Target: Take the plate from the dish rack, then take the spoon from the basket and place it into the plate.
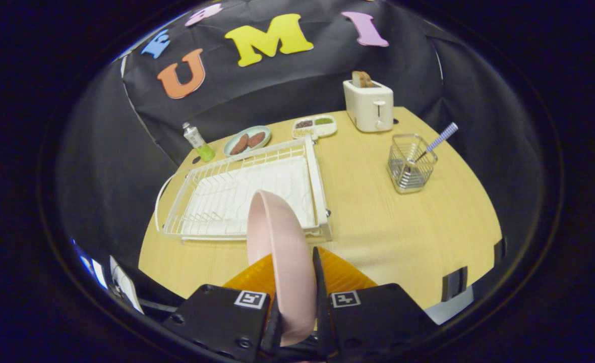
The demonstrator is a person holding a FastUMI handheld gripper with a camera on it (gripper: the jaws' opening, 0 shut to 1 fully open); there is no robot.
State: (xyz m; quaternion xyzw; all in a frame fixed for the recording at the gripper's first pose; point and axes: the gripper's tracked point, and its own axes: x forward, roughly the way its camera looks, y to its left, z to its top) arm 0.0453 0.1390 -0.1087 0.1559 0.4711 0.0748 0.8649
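The fingers [297,297] pinch a pink plate [277,242] on edge, upright, before the white rack [247,191]; a spoon [436,143] leans in the basket [411,164].

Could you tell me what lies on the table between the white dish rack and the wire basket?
In the gripper view, only bare wooden table separates the white dish rack from the wire basket.
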